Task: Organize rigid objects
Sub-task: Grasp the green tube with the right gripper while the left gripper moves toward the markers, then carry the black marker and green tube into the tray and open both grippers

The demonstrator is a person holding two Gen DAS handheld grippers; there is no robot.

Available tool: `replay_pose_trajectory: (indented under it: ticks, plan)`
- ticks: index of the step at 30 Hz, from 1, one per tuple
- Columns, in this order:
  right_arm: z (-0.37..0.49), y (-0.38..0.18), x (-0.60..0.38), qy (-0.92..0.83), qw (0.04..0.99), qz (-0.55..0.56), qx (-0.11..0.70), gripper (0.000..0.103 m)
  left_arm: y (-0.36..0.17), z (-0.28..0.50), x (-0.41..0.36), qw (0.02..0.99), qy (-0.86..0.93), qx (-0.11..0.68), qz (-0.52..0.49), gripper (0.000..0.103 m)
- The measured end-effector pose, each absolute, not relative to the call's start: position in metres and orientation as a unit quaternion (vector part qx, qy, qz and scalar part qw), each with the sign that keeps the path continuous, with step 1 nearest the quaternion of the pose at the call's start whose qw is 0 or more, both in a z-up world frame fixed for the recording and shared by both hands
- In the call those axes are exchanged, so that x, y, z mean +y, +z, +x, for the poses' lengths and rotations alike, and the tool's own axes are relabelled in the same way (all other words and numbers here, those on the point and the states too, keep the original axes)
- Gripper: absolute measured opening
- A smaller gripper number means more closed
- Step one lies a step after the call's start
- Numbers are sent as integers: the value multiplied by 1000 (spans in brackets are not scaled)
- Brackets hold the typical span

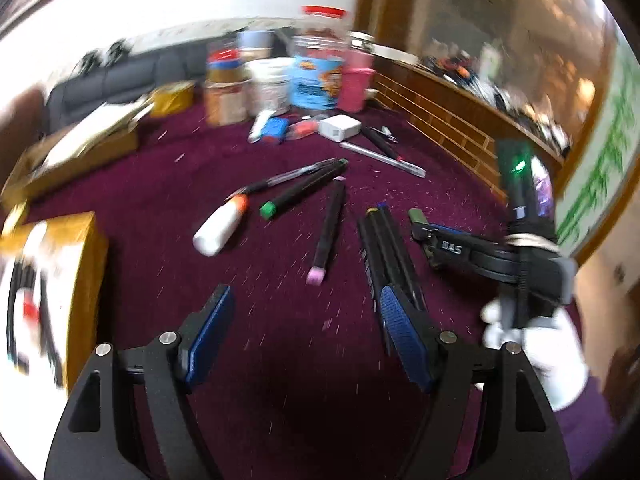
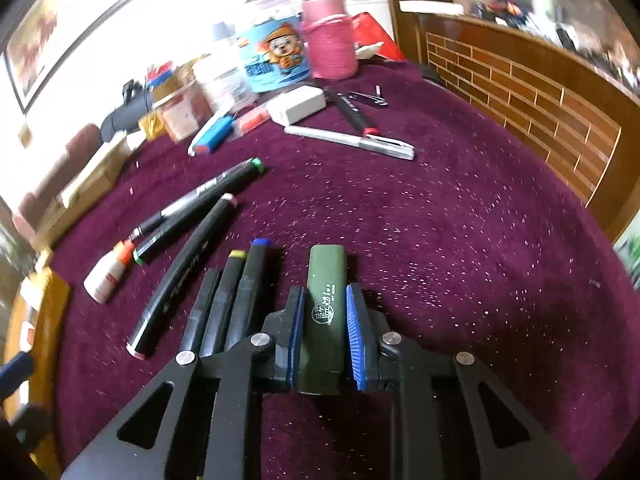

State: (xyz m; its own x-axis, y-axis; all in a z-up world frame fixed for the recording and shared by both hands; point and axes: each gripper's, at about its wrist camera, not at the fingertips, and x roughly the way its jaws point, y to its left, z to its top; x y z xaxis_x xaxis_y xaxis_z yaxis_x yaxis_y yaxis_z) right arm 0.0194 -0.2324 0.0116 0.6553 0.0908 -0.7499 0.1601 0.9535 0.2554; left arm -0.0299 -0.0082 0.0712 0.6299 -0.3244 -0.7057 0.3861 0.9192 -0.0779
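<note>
Purple cloth (image 2: 460, 240) is spread over the tabletop, with a brick-patterned wooden panel (image 2: 520, 92) along its far right edge and jars and tubs crowded at the back, among them a blue-labelled jar with a red lid (image 2: 272, 52) and a pink-sleeved flask (image 2: 330, 40).

A dark green case (image 2: 326, 312), perhaps a stamp or eraser, though the print on it is too small to be read, is seen lengthwise between the jaws of the right gripper (image 2: 326, 332). Both blue pads are pressed against its long sides, so the jaws are clamped on it, and its far end sticks out beyond them. Just left of it three black markers (image 2: 228, 300) are laid side by side, one capped yellow and one blue.

In the left wrist view, the left gripper (image 1: 308, 336) is held with its jaws wide apart and nothing between them, above bare cloth. A pink-capped marker (image 1: 328, 232) lies ahead of them, with a green-capped marker (image 1: 300, 192), a pen (image 1: 292, 176) and a white bottle with an orange cap (image 1: 220, 228) further left. A white-gloved hand (image 1: 536, 344) is seen on the right gripper's handle.
</note>
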Motion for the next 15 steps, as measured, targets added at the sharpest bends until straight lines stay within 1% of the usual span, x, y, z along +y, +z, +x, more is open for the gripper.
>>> replay_pose_trajectory:
  ticks: [3, 7, 8, 9, 10, 11, 15]
  plan:
    - [20, 9, -244, -4, 894, 181, 409, 18, 53, -6, -35, 892, -207, 391, 88, 74]
    - [23, 8, -242, -2, 896, 175, 407, 18, 31, 29, -54, 876, -202, 424, 108, 73]
    - [24, 8, -240, -4, 897, 171, 407, 18, 26, 39, -55, 874, -198, 432, 103, 58]
    - [24, 7, -240, -4, 898, 169, 407, 18, 21, 46, -53, 869, -195, 444, 96, 24]
    - [23, 7, -240, -3, 897, 170, 407, 18, 18, 49, -49, 866, -194, 452, 85, 14]
    - [22, 7, -241, -2, 897, 173, 407, 18, 20, 46, -42, 867, -201, 450, 73, 12]
    - [23, 7, -241, -2, 897, 172, 408, 18, 23, 21, -21, 866, -210, 449, 71, 12]
